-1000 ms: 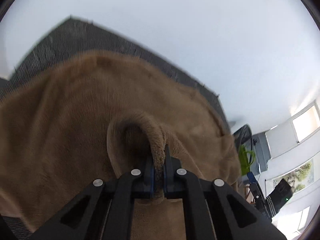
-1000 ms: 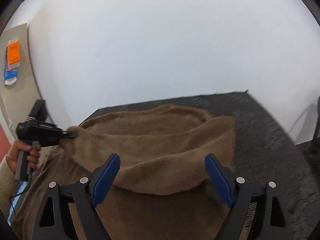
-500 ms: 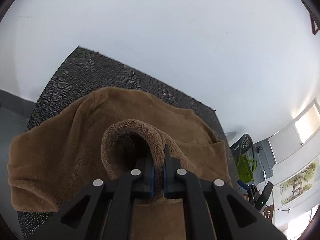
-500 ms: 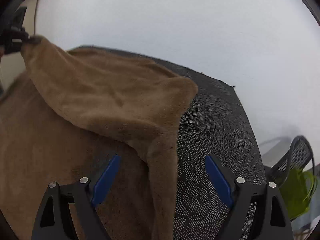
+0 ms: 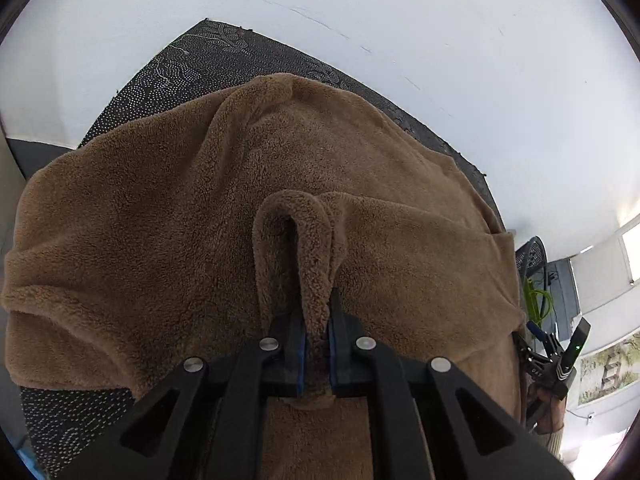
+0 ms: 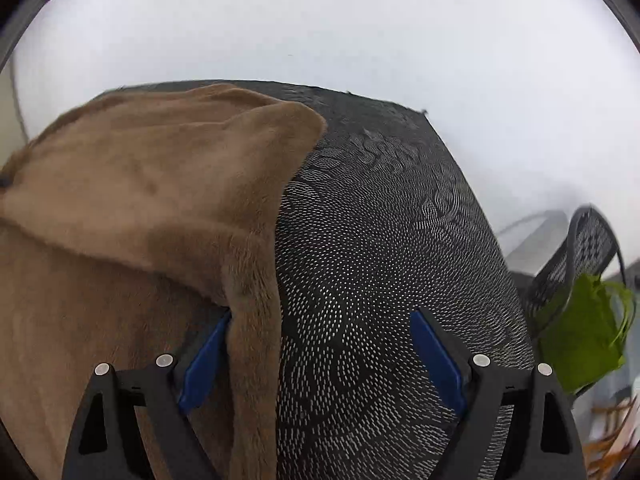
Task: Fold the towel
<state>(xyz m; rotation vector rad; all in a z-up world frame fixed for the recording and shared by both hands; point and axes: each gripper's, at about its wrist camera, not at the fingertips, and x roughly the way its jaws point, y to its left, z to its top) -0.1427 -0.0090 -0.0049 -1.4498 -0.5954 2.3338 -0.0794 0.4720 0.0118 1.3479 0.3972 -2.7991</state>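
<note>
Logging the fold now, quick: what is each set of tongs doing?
Left tongs: opening, towel fold still between the pads.
Right tongs: open, holding nothing.

No text, label, brand or number can be read in either wrist view. In the left wrist view, small pale markings sit on a black device (image 5: pixel 538 368) at about four o'clock, too small to make out.

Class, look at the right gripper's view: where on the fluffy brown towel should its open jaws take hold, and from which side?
Grip the fluffy brown towel on its long side edge, which already lies between the open jaws of the right gripper. Come from above and from the bare side of the dark patterned table mat: there the edge is free and flat, so one finger can likely slide beneath it.
</note>
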